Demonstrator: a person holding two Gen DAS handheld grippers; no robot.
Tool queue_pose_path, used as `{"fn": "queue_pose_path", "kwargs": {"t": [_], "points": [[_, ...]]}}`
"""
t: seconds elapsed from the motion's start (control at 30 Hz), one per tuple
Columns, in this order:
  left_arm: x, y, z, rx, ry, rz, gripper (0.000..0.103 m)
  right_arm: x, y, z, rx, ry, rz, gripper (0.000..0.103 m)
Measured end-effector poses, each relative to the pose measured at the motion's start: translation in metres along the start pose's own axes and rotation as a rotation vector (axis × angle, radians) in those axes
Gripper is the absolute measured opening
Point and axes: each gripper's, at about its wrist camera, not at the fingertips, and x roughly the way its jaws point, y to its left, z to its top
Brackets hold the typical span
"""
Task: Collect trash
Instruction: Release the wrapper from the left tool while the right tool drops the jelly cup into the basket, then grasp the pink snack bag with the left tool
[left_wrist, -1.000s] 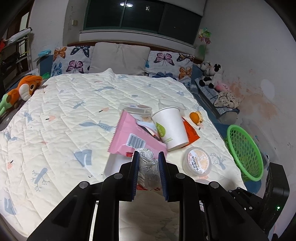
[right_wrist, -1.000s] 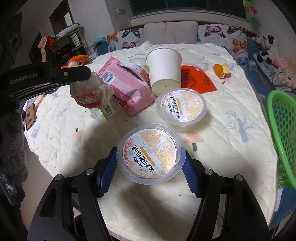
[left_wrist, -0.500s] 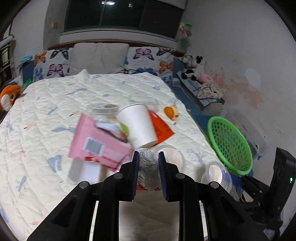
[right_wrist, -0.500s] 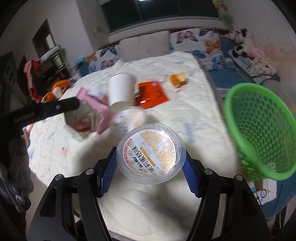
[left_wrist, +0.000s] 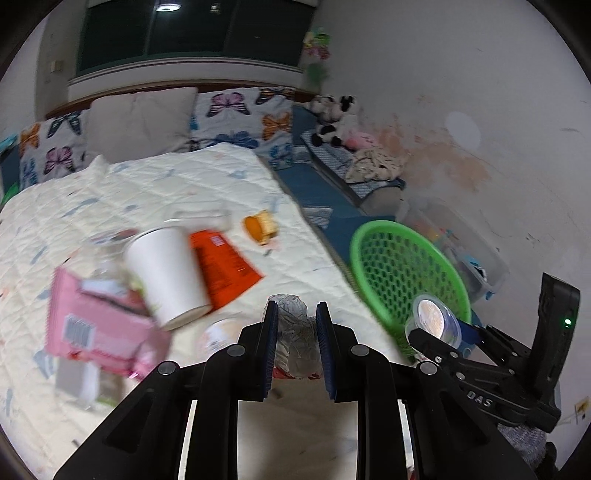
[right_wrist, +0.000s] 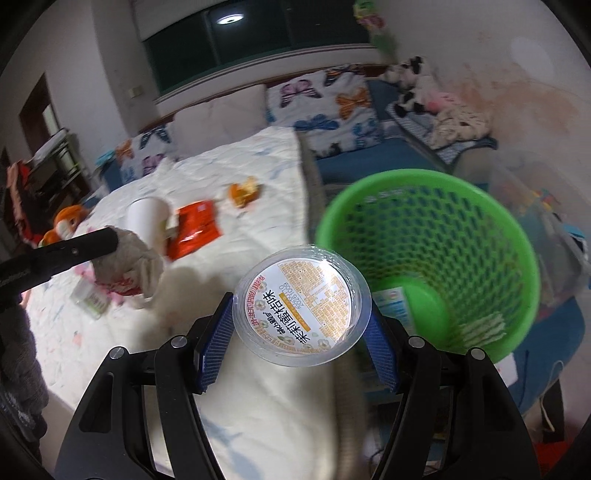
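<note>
My left gripper (left_wrist: 294, 343) is shut on a crumpled paper wrapper (left_wrist: 293, 332), held over the bed's near edge; the same wrapper (right_wrist: 125, 262) shows at the left of the right wrist view. My right gripper (right_wrist: 299, 339) is shut on a clear plastic cup with a printed lid (right_wrist: 302, 305), held just left of the green mesh basket (right_wrist: 436, 258), whose rim (left_wrist: 373, 229) stands beside the bed. On the quilt lie a white paper cup (left_wrist: 166, 273), a pink packet (left_wrist: 99, 325), an orange-red wrapper (left_wrist: 225, 266), an orange peel (left_wrist: 260, 229) and another lidded cup (left_wrist: 221, 330).
The basket holds a blue-and-white packet (right_wrist: 395, 306) and a pale striped scrap (right_wrist: 480, 326). Butterfly pillows (left_wrist: 236, 122) line the headboard. Plush toys (left_wrist: 332, 118) and a clear storage box (left_wrist: 454, 236) sit along the right wall. An orange plush toy (right_wrist: 66, 221) lies at the bed's far left.
Both grippers have swung to the right with their loads. The green basket has come much closer in both views, and the trash on the quilt has slid to the left.
</note>
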Motion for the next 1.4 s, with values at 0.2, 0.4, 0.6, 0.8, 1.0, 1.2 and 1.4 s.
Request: {"fn": "queue_pose_path", "kwargs": {"t": [0.2,0.4,0.6,0.8,1.0,1.2,1.4], "points": [[0.024,-0.038,0.017,0.078,0.001,-0.051,0.021,0.004,-0.039,0.004,0.05,0.0,-0.075,0.066],[0.051,-0.07,0.029,0.143,0.023,-0.096,0.021,0.014,-0.071,0.003,0.101,0.015,-0.117,0.067],[0.081,-0.096,0.036,0.189,0.059,-0.121,0.021,0.021,-0.092,0.002,0.143,0.03,-0.134,0.067],[0.108,-0.114,0.036,0.207,0.1,-0.133,0.021,0.028,-0.102,-0.001,0.166,0.047,-0.135,0.067],[0.122,-0.124,0.036,0.21,0.119,-0.157,0.021,0.029,-0.104,-0.003,0.173,0.046,-0.134,0.074],[0.134,-0.13,0.035,0.213,0.139,-0.167,0.023,0.017,-0.103,-0.005,0.174,0.026,-0.126,0.077],[0.14,-0.132,0.03,0.208,0.147,-0.174,0.044,0.003,-0.097,-0.01,0.167,0.005,-0.125,0.078]]}}
